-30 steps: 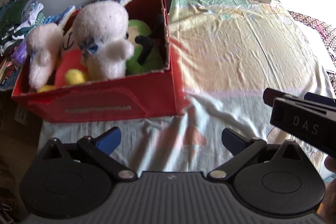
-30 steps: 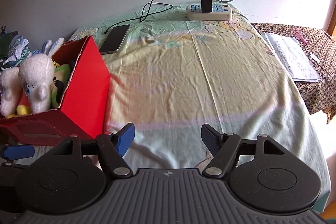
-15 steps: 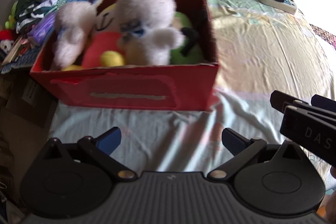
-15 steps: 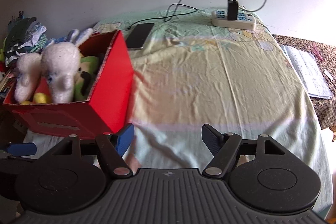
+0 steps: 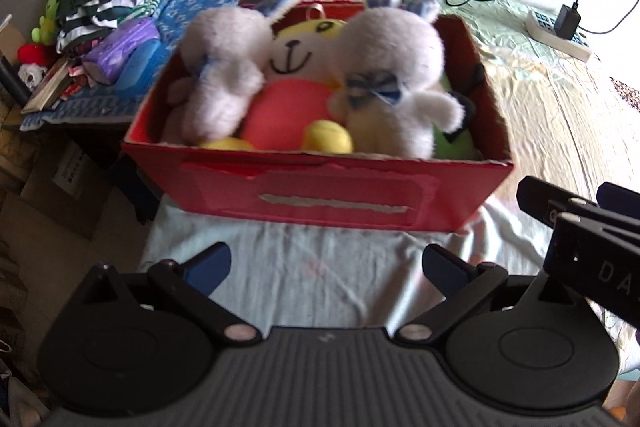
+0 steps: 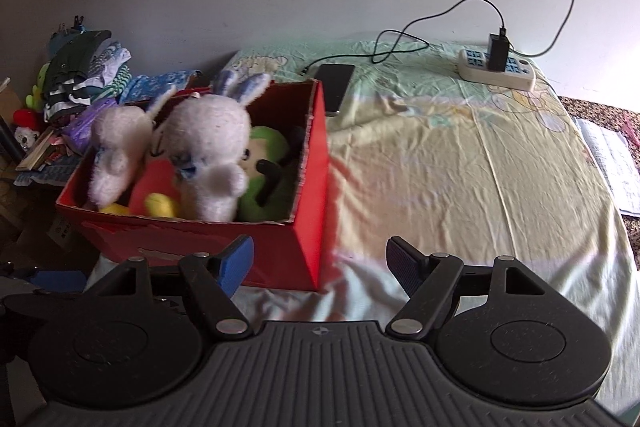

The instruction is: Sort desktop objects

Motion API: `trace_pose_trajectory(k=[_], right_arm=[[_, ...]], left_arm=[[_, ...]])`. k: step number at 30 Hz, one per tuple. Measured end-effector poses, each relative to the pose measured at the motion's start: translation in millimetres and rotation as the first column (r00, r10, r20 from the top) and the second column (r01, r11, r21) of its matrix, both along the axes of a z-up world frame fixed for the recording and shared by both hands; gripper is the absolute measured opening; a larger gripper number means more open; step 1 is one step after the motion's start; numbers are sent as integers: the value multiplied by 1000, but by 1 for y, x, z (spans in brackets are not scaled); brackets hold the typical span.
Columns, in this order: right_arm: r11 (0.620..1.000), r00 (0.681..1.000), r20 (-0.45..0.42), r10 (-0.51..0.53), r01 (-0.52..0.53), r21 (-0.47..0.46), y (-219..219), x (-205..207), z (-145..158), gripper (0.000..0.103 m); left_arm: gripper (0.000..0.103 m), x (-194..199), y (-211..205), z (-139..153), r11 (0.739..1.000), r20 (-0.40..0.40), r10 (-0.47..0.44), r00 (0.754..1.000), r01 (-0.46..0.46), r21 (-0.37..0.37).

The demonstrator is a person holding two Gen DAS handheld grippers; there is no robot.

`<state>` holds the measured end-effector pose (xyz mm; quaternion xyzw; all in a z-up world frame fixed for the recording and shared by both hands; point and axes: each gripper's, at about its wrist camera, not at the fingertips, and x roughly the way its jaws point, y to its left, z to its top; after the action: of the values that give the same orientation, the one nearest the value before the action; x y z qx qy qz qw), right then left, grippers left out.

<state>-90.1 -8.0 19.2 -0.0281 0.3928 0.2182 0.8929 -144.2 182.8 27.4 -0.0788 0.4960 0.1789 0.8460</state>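
Observation:
A red cardboard box stands on the sheet-covered surface, filled with plush toys: two white rabbits, a yellow-and-pink toy between them and a green toy at the right end. My left gripper is open and empty, just in front of the box's long side. My right gripper is open and empty too, near the box's front right corner. The right gripper's body shows at the right edge of the left wrist view.
A phone lies behind the box, its cable running to a white power strip with a black charger at the back right. Clothes and books pile up left of the box. Papers lie off the right edge.
Both grippers swung left, so the box now sits centred in the left wrist view and larger in the right wrist view. Both stayed open and empty.

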Motion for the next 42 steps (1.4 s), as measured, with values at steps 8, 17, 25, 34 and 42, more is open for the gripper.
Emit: trace_pose_trajectory(k=[8, 17, 25, 34, 42], right_arm=[[999, 999, 27, 32, -32, 12, 31, -12, 12, 76], [999, 998, 51, 37, -38, 17, 59, -13, 27, 84], [999, 998, 64, 20, -22, 33, 78, -1, 42, 86], [998, 1000, -15, -9, 10, 56, 86, 27, 52, 87], [1000, 994, -105, -9, 11, 16, 94, 53, 51, 87]], left_arm=[[102, -9, 30, 7, 1000, 17, 6, 1000, -7, 13], [102, -10, 61, 16, 1000, 9, -2, 1000, 2, 16], [102, 5, 77, 35, 997, 14, -39, 999, 38, 64], [102, 40, 98, 45, 996, -20, -27, 999, 28, 82], [102, 63, 105, 48, 995, -59, -51, 997, 56, 84]])
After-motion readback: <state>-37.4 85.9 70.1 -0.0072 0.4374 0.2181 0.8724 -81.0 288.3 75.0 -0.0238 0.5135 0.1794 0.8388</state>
